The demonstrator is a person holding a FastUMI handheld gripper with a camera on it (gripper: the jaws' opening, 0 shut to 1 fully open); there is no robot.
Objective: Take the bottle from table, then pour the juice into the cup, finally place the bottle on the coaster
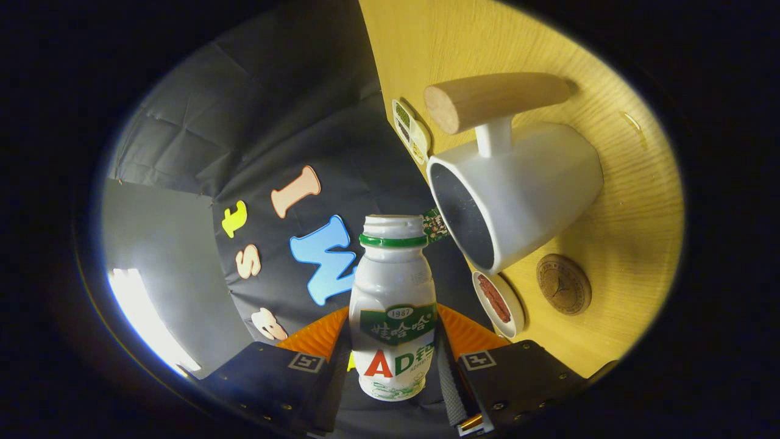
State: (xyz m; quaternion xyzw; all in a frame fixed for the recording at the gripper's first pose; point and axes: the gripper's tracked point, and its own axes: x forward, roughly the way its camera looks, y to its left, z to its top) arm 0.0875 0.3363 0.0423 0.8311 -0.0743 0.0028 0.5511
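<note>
Gripper (pixel 393 360) clamps the bottle (pixel 393 305) between both orange fingers (pixel 317 335). Bottle mouth points at 12 o'clock, close beside the cup (pixel 524 189) rim at 1 o'clock. Coaster (pixel 563 284) lies on the table (pixel 634 231) at 3 o'clock, beyond a small dish (pixel 498 303).

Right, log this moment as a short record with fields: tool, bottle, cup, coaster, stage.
tool: tool shut on the bottle, one finger on each side
bottle: bottle white, green neck ring, cap off, tipped with its mouth beside the cup's rim
cup: cup white, wooden handle, standing on the table
coaster: coaster round, brown, bare, next to the cup
stage: pouring; no juice stream visible
</note>
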